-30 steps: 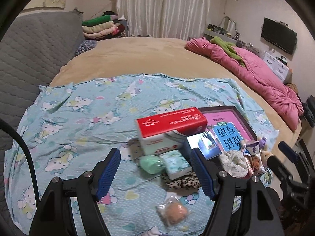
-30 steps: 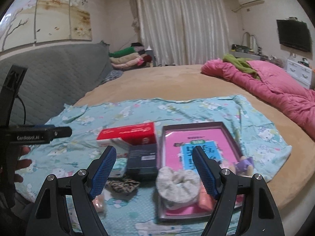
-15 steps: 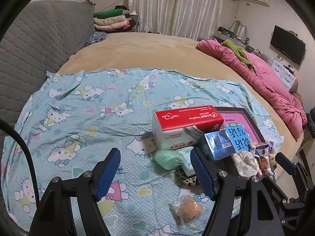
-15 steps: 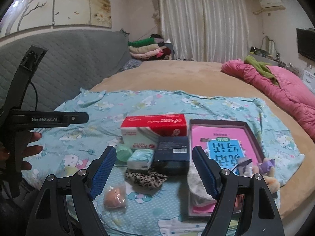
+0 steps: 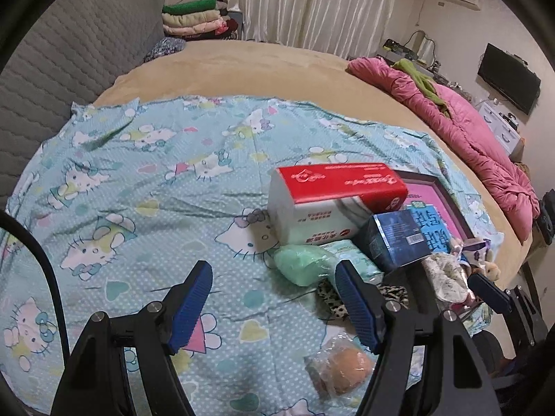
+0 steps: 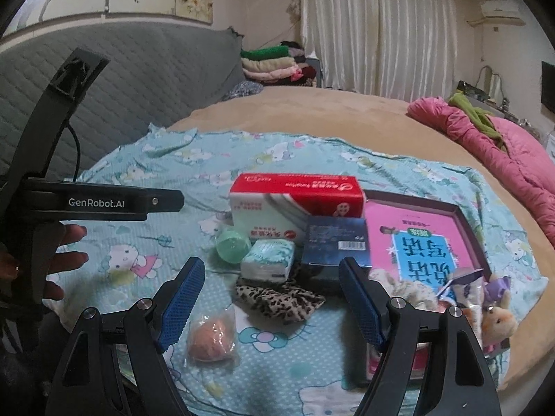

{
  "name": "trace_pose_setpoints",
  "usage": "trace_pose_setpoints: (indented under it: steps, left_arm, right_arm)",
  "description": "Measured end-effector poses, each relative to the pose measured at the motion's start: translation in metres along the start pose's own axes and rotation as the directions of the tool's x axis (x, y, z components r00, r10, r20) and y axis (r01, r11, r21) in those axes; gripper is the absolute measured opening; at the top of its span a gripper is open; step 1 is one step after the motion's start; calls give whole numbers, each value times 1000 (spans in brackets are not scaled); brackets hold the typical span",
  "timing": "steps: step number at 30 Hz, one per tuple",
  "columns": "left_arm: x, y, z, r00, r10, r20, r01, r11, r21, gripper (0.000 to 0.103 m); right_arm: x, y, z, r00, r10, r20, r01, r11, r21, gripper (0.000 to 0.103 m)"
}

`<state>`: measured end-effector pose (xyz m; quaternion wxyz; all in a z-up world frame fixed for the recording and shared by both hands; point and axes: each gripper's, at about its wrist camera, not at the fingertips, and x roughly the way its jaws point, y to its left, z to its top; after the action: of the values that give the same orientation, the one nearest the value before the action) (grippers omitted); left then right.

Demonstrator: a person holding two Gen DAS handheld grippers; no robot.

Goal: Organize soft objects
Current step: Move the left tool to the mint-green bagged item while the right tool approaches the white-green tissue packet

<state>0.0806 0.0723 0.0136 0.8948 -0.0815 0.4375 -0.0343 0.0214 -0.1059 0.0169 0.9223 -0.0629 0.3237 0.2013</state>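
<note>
1 tissue box (image 6: 295,204), 1 tissue pk (image 6: 267,258), 1 leopard scrunchie (image 6: 279,298), 2 tongs (image 6: 270,303) (image 5: 274,300)

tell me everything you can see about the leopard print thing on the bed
The leopard print cloth is a small soft piece of fabric, tan with dark spots, perhaps a scrunchie or pouch, lying crumpled and flat on the cartoon-cat sheet. It sits just in front of the small tissue pack and the dark blue box, seemingly touching both. In the left wrist view it shows partly hidden behind a blue finger pad. Neither gripper touches it.
</note>
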Motion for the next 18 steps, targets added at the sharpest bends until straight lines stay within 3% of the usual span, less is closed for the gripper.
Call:
trace_pose_setpoints:
  steps: [10, 18]
  left_arm:
    - [36, 16, -5, 997, -60, -49, 58, 998, -39, 74]
    - [67, 30, 0, 980, -178, -91, 163, 975, -150, 75]
  right_arm:
    - [51, 11, -4, 998, -4, -56, 3, 1000, -16, 81]
    - [78, 4, -5, 995, -22, -98, 21, 1000, -10, 81]
